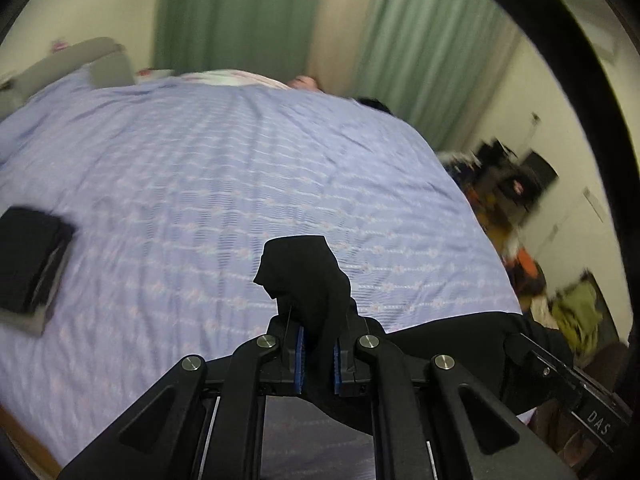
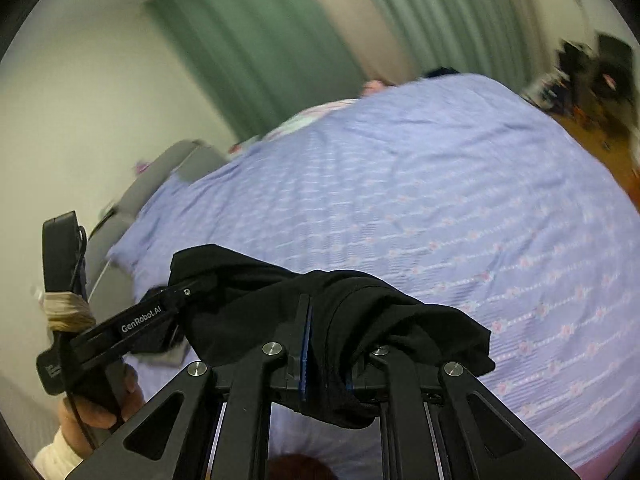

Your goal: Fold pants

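Note:
Black pants (image 1: 308, 280) are held up above a bed with a lilac patterned sheet (image 1: 240, 168). My left gripper (image 1: 318, 354) is shut on a bunched edge of the pants; the cloth sticks up past its blue pads and trails off to the right. My right gripper (image 2: 326, 360) is shut on another part of the black pants (image 2: 360, 312), which drape over its fingers and stretch left to the left gripper (image 2: 192, 284) beside it. The bed sheet (image 2: 440, 200) lies below both.
A folded black garment (image 1: 32, 256) on a grey one lies on the bed's left side. Grey pillows (image 1: 80, 60) and bedding sit at the far end. Green curtains (image 1: 240, 12) hang behind. Clutter (image 1: 520, 208) lies on the floor to the right.

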The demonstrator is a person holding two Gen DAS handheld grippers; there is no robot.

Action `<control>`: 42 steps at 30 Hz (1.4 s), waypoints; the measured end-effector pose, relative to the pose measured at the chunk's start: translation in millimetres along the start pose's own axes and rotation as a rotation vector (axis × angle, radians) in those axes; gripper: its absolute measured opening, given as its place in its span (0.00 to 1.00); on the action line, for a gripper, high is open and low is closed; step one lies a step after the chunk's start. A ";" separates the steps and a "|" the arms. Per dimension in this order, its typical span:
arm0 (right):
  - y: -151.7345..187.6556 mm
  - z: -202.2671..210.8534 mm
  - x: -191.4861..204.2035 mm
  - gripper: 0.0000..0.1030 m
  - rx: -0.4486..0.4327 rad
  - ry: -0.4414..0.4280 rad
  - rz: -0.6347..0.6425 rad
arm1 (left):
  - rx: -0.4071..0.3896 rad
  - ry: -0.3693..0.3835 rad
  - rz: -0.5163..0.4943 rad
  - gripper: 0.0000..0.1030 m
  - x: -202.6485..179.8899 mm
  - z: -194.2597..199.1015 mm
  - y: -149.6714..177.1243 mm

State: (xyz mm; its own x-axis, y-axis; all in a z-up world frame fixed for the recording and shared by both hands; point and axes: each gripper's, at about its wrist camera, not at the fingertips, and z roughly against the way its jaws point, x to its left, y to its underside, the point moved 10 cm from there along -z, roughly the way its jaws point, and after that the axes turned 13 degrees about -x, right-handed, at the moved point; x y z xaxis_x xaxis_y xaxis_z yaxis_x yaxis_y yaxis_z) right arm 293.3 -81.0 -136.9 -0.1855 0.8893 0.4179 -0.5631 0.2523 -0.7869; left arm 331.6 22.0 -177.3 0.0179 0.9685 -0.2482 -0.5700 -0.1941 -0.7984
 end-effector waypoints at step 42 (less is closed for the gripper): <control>103.5 -27.5 356.2 0.12 -0.063 -0.041 0.114 | -0.096 0.115 0.093 0.11 343.1 161.1 -67.9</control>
State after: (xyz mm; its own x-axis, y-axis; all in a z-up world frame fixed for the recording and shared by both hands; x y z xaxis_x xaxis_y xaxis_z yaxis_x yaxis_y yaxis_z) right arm 191.0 272.4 -82.0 -0.2792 0.8974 0.3416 -0.4853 0.1751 -0.8567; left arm 244.0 392.6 -119.9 0.0662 0.9225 -0.3803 -0.4923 -0.3013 -0.8166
